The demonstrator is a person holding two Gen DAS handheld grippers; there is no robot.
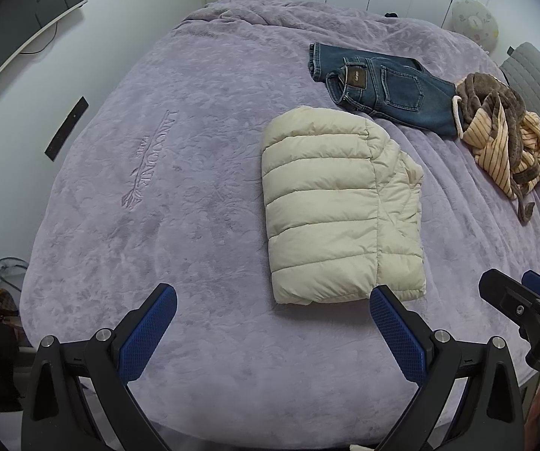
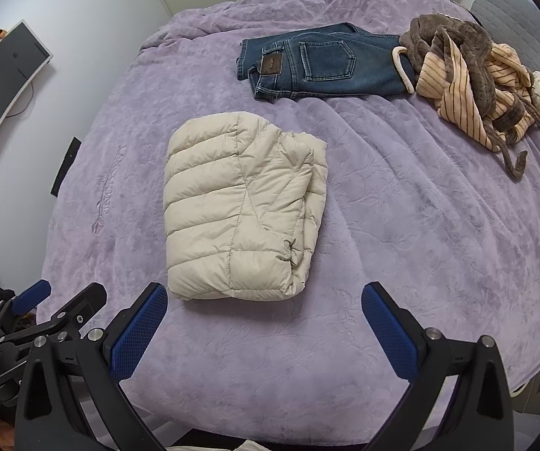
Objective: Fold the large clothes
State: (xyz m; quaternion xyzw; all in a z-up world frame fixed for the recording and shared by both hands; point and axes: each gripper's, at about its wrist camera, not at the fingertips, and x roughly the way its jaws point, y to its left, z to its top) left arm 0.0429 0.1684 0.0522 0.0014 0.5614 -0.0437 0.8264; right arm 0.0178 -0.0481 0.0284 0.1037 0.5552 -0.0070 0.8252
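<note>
- Leftmost, the left gripper (image 1: 273,319) hovers over the near edge of the bed (image 1: 179,225), its blue-padded fingers (image 1: 149,334) spread wide, released, gripping and touching nothing.
- Next, the folded cream puffer jacket (image 1: 330,206) lies on the lilac blanket toward the middle of the bed, just beyond the fingertips and apart from them.
- Then the right gripper (image 2: 264,323) hangs over the same near edge, fingers (image 2: 390,334) likewise wide apart and empty, the jacket (image 2: 239,206) lying ahead of its left finger.
- Farther back, folded blue jeans (image 2: 318,64) rest toward the far edge of the bed.
- Rightmost, a crumpled brown and striped peach garment (image 2: 469,75) touches the jeans' right end, near the far right corner.
</note>
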